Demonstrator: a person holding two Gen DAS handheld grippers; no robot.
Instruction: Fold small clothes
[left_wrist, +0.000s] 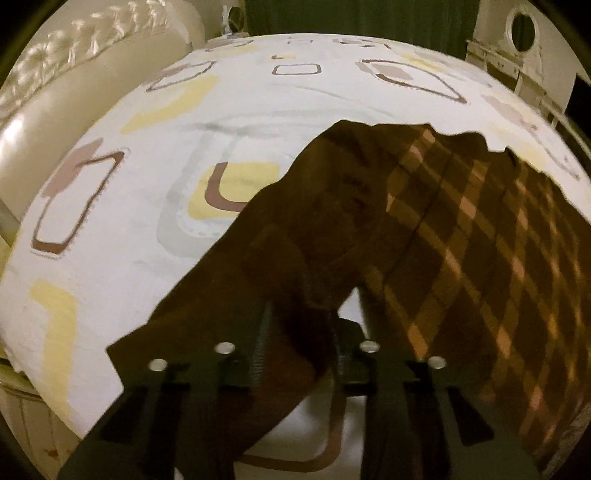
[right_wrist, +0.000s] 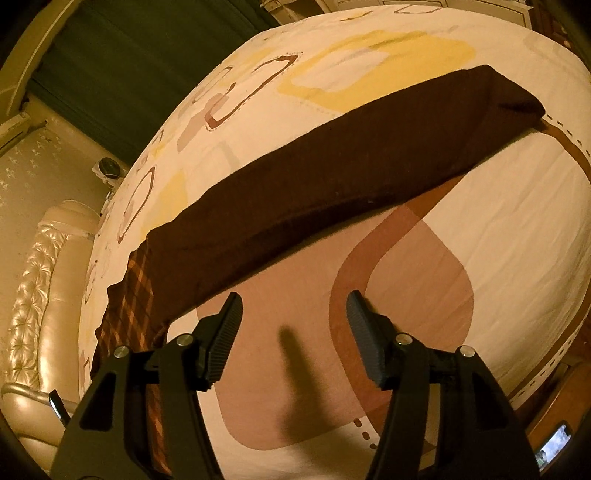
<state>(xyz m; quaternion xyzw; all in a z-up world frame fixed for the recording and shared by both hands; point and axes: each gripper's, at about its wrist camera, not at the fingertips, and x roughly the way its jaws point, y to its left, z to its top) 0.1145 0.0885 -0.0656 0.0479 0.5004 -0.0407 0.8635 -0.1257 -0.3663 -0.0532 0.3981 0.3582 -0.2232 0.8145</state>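
Observation:
In the left wrist view a dark brown garment (left_wrist: 332, 229) with a plaid orange-and-brown part (left_wrist: 480, 266) rises off the bed in a bunched fold. My left gripper (left_wrist: 301, 326) is shut on its brown cloth, which drapes over and hides most of both fingers. The right wrist view shows the same garment (right_wrist: 351, 158) as a long brown band lying across the sheet, its plaid part (right_wrist: 136, 288) at the left end. My right gripper (right_wrist: 293, 326) hovers just in front of the band's near edge. It is open, with only sheet between its fingers.
The bed (left_wrist: 147, 184) carries a white sheet (right_wrist: 498, 240) printed with yellow and brown shapes. A padded cream headboard (right_wrist: 40, 295) runs along one side. A phone (right_wrist: 554, 446) lies off the bed's edge at lower right. White furniture (left_wrist: 517, 48) and a green curtain (left_wrist: 351, 18) stand beyond.

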